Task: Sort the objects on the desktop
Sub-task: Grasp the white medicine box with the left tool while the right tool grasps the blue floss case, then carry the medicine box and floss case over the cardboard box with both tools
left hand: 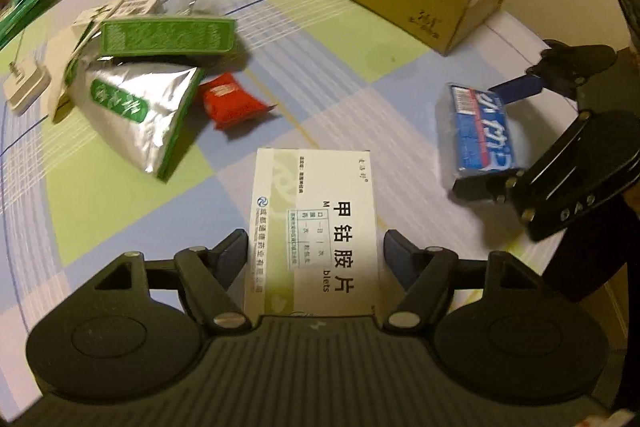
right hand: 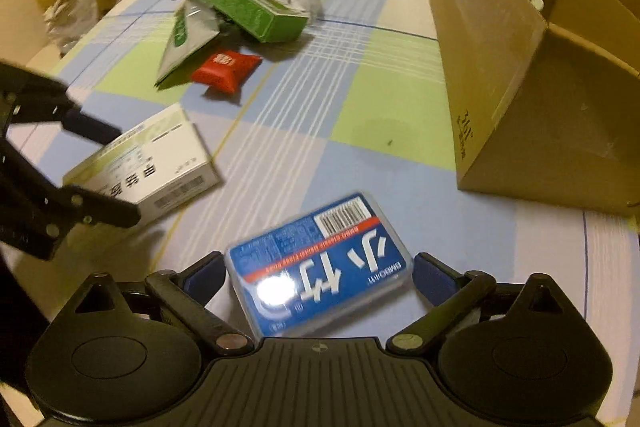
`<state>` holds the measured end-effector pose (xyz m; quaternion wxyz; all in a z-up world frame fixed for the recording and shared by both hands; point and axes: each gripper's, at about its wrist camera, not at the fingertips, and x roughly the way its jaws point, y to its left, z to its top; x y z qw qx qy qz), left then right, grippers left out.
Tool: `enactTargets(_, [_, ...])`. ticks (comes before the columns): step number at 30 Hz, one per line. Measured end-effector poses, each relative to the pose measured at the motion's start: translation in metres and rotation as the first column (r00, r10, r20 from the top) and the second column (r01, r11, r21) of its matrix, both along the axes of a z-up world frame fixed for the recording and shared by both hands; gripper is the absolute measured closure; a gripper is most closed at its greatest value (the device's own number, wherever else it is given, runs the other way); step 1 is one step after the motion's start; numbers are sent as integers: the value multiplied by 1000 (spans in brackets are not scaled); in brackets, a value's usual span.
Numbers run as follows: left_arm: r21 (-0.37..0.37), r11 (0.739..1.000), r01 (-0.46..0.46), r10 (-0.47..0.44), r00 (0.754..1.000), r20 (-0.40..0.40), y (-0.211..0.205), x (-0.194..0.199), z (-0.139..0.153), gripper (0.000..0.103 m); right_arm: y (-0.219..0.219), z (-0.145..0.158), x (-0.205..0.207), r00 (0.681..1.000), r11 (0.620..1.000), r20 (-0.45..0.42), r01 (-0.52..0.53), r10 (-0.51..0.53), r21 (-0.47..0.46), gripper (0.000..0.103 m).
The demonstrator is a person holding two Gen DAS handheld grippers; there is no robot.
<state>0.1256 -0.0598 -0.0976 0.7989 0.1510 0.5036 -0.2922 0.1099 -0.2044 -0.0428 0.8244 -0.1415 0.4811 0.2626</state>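
Cardboard box (right hand: 492, 75): stands open-topped on the checked bench (right hand: 360, 115); the little of its inside that shows looks bare.
Left tool (left hand: 316, 247): clamped on a white medicine box (left hand: 320, 227), held left of the cardboard box.
Right tool (right hand: 316, 275): a blue clear-cased pack (right hand: 320, 267) sits between its fingers; whether both pads press it cannot be told.
Pile: green carton (left hand: 168, 37), silver foil pouch (left hand: 140, 111) and red sachet (left hand: 230, 101), well left of the cardboard box.
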Motion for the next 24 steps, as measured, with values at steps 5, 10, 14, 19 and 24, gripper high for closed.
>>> enactTargets(5, [30, 999, 13, -13, 1000, 17, -9, -3, -6, 29, -5, 0, -6, 997, 998, 56, -61, 61, -1, 4])
enactTargets(10, [8, 1000, -12, 12, 1000, 4, -9, -1, -10, 30, -2, -3, -7, 986, 989, 75, -147, 147, -8, 4])
enactTargets(14, [-4, 1000, -30, 30, 1000, -2, -8, 0, -9, 37, 2, -5, -12, 970, 974, 87, -224, 226, -32, 4])
enactTargets(19, [2, 1000, -23, 23, 1000, -9, -12, -3, -11, 37, -2, -7, -10, 966, 969, 74, -246, 247, -13, 5])
enactTargets(24, [-1, 1000, -29, 29, 999, -19, -14, -5, -14, 36, -8, -6, -4, 981, 980, 43, -191, 189, 49, 14])
